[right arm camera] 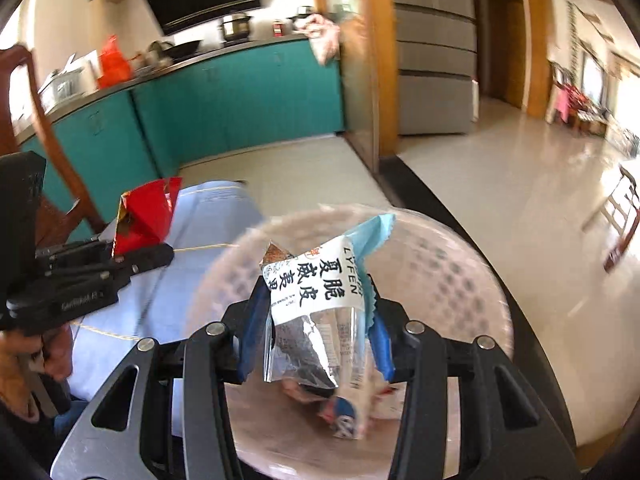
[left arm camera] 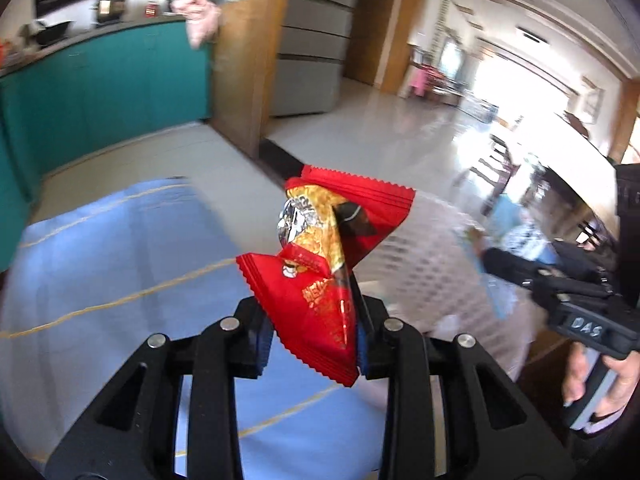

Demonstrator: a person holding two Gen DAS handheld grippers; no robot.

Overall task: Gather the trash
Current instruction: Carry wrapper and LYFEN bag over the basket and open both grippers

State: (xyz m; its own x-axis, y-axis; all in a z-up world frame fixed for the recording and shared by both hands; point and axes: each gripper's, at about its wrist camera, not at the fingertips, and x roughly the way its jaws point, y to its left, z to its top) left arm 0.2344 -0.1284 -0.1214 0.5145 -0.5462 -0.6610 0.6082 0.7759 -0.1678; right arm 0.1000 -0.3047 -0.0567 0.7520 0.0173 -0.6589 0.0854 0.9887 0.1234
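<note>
Left wrist view: left gripper (left arm camera: 316,340) clamped on a crumpled red foil snack wrapper (left arm camera: 336,264) with a zigzag edge, pads pressing it from both sides, wrapper sticking up and forward past the fingertips. Below, a pale blue tablecloth with thin yellow lines (left arm camera: 120,264). Just right of the wrapper, blurred, a pale pink perforated plastic basket (left arm camera: 432,264). At the far right, the right gripper (left arm camera: 516,268) seen side-on, a hand (left arm camera: 600,376) around its handle, with a scrap of light blue packaging at its tip. Behind, teal kitchen cabinets (left arm camera: 104,88) and a glossy cream tiled floor (left arm camera: 380,128).

Right wrist view: right gripper (right arm camera: 320,320) grasping a white and light blue snack wrapper with black printed characters and a clear silvery lower part (right arm camera: 316,300), blue pads tight against its sides. Wrapper held directly above the open pink basket (right arm camera: 448,272), not touching its bottom. Inside the basket, under the held wrapper, more scraps of packaging (right arm camera: 344,416), blurred. At the left, the left gripper (right arm camera: 160,256) over the blue tablecloth (right arm camera: 208,224), red wrapper (right arm camera: 148,212) upright in its tips, beside the basket rather than over it. A hand (right arm camera: 36,356) on that gripper's handle. A brown wooden chair (right arm camera: 48,120) behind it.
</note>
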